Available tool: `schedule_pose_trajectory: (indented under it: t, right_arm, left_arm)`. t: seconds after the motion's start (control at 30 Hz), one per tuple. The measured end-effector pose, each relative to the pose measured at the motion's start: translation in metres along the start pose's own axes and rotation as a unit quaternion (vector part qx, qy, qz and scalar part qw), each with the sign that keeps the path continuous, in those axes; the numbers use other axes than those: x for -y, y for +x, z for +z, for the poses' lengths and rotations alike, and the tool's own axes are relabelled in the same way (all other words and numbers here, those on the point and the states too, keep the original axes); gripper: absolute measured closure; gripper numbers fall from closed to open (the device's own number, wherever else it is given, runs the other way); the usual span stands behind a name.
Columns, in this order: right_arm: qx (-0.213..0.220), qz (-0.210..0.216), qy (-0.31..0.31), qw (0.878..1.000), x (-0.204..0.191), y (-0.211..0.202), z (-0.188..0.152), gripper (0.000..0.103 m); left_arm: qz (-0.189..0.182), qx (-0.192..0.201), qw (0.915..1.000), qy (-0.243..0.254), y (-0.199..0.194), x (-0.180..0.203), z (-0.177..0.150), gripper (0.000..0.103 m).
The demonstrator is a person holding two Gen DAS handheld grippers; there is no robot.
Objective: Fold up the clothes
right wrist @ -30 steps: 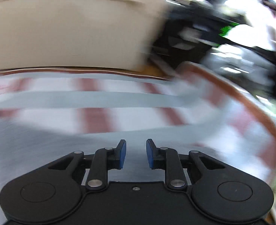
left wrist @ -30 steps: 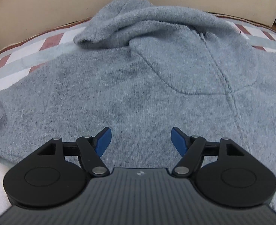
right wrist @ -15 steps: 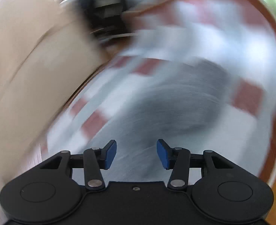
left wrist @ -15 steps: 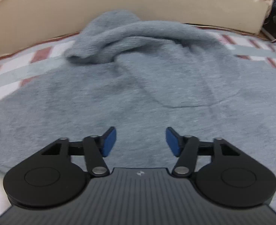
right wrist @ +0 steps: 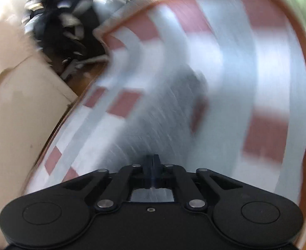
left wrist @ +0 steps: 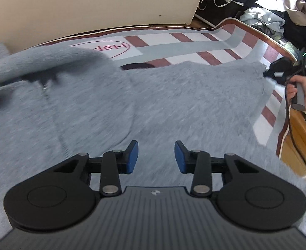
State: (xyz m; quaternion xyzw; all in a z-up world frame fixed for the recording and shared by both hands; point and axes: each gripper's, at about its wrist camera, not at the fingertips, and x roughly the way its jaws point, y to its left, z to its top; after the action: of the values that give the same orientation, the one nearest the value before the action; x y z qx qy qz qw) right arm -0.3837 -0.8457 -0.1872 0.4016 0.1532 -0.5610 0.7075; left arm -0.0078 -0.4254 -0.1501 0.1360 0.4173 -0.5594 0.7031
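The thick, floppy grey hoodie (left wrist: 173,104) lies spread beneath my left claw (left wrist: 155,160), whose empty jaws are closing, so I judge it needs an edge grip, while my right claw (right wrist: 152,167) is clamped shut, apparently on nothing.

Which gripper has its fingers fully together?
The right gripper: its blue fingers meet. The left gripper shows a clear gap, though closing.

A fuzzy grey zip-front sweater (left wrist: 173,108) lies spread flat on the striped mat (left wrist: 194,45), its sleeve reaching toward the mat's right edge.
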Motion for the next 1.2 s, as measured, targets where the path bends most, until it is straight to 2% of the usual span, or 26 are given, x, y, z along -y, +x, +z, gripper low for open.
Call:
schedule_pose_trajectory:
  t: [0.07,0.13,0.23,0.3,0.33,0.37,0.4,0.47,0.6,0.67,0.7,0.77,0.8,0.83,0.87,0.9,0.97,1.13,1.2]
  right_arm:
    - [0.073,0.052,-0.048,0.995,-0.014,-0.036,0.023,0.101]
    - [0.116,0.071,-0.044,0.99,-0.009,-0.065,0.045,0.101]
    - [0.053,0.003,0.004,0.999,0.02,-0.055,0.061,0.089]
    - [-0.019,-0.013,0.031,0.999,0.04,-0.035,0.05,0.071]
    - [-0.035,-0.018,0.038,0.998,0.044,-0.029,0.041,0.068]
    - [-0.04,-0.016,0.041,0.998,0.046,-0.025,0.032,0.066]
    - [-0.04,-0.013,0.046,0.998,0.048,-0.02,0.023,0.054]
    - [-0.046,-0.012,0.052,0.998,0.045,-0.008,0.011,0.04]
    - [-0.061,-0.017,0.046,0.997,0.034,0.017,-0.009,0.038]
    - [-0.033,-0.034,0.0,0.999,0.016,0.017,-0.022,0.034]
    - [-0.034,-0.048,-0.047,0.997,0.004,0.019,-0.027,0.033]
    - [-0.043,-0.058,-0.15,0.986,-0.018,0.023,-0.037,0.036]
    - [-0.042,-0.045,-0.201,0.978,-0.025,0.022,-0.043,0.055]
    - [-0.044,-0.027,-0.216,0.975,-0.026,0.019,-0.043,0.065]
    - [-0.045,-0.01,-0.228,0.972,-0.026,0.015,-0.043,0.084]
    - [-0.045,-0.004,-0.219,0.975,-0.023,0.012,-0.039,0.095]
    - [-0.016,-0.01,-0.225,0.974,-0.022,-0.002,-0.032,0.096]
    - [0.133,0.002,-0.205,0.97,-0.013,-0.083,-0.013,0.101]
    - [0.162,-0.04,-0.201,0.965,0.0,-0.103,-0.015,0.103]
  left_arm:
    - [-0.001,0.001,1.0,-0.007,0.003,0.001,0.003,0.065]
    - [0.001,0.006,0.9999,-0.008,0.002,0.001,0.001,0.064]
    - [0.007,0.004,0.9999,-0.009,0.006,0.0,-0.005,0.064]
    - [0.01,-0.004,0.9998,-0.014,0.009,-0.001,-0.009,0.064]
    - [0.009,-0.008,0.9998,-0.013,0.009,-0.001,-0.012,0.064]
    - [0.007,-0.009,0.9999,-0.01,0.008,-0.001,-0.013,0.064]
    - [0.008,-0.011,0.9999,-0.006,0.007,-0.001,-0.015,0.064]
    - [0.015,-0.01,0.9998,-0.002,0.004,-0.003,-0.017,0.064]
    - [0.019,-0.014,0.9996,-0.017,-0.004,-0.013,-0.021,0.062]
    - [0.021,-0.02,0.9993,-0.022,-0.006,-0.017,-0.023,0.062]
    - [0.025,-0.023,0.9991,-0.024,-0.006,-0.019,-0.024,0.062]
    - [0.033,-0.028,0.9985,-0.032,-0.004,-0.021,-0.027,0.062]
    - [0.037,-0.031,0.998,-0.041,-0.003,-0.021,-0.028,0.062]
    - [0.038,-0.033,0.9976,-0.048,-0.002,-0.02,-0.03,0.062]
    - [0.037,-0.031,0.9975,-0.051,-0.003,-0.019,-0.032,0.062]
    - [0.037,-0.029,0.9976,-0.051,-0.003,-0.018,-0.034,0.062]
    - [0.038,-0.025,0.9977,-0.051,-0.005,-0.016,-0.039,0.062]
    - [0.043,-0.02,0.9966,-0.067,-0.015,-0.024,-0.044,0.062]
    - [0.047,-0.019,0.9959,-0.075,-0.018,-0.029,-0.046,0.062]
